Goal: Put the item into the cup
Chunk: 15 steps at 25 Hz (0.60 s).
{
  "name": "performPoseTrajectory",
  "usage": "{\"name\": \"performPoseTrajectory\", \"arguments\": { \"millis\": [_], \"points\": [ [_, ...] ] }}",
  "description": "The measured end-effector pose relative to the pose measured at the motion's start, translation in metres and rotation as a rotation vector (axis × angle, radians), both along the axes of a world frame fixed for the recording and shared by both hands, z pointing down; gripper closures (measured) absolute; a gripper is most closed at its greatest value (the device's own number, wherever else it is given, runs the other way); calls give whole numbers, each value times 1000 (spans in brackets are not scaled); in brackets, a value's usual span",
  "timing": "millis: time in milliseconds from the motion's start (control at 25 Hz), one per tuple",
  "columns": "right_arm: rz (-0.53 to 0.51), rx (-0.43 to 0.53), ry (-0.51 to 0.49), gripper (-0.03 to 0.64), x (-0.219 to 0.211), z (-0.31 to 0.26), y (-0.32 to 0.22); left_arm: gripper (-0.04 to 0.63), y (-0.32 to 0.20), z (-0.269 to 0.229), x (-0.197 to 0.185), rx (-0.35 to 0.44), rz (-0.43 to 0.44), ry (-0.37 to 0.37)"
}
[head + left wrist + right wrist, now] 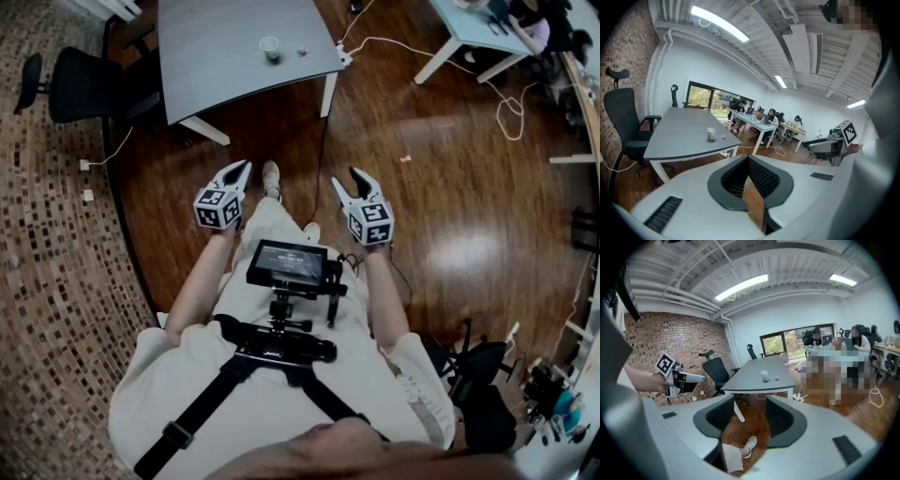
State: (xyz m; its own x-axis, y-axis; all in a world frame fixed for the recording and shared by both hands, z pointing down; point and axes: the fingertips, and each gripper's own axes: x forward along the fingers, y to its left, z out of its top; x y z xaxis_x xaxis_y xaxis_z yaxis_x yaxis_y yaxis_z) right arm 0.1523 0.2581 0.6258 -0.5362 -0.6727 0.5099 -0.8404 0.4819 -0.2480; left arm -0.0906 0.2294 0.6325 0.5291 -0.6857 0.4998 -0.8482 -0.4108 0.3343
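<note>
grey table stands well ahead across the wood floor — approach step, nothing picked up yet. left gripper and right gripper are held out in front of the body, both released and empty, the left's gap narrower. white cup is upright near the table's front edge. the small pinkish item lies just beside it, not inside. next, by my reading — walk up, lower one gripper over the item and close on it.

No readable text, numbers or brands. Only coded square markers on the cubes behind the fingers of the left gripper and right gripper. The chest monitor is illegible.
</note>
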Motion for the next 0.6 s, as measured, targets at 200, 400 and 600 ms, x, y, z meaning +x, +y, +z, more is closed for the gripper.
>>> {"name": "performPoseTrajectory", "arguments": {
  "millis": [200,400,600],
  "points": [
    [-8,4,3,393,-15,4,-32,598,-32,5,-7,2,14,9],
    [0,-16,7,393,-34,19,-101,598,-97,17,-25,-14,29,13],
    [-5,-26,31,393,-57,20,-172,598,-158,23,-42,-34,64,18]
  ]
}}
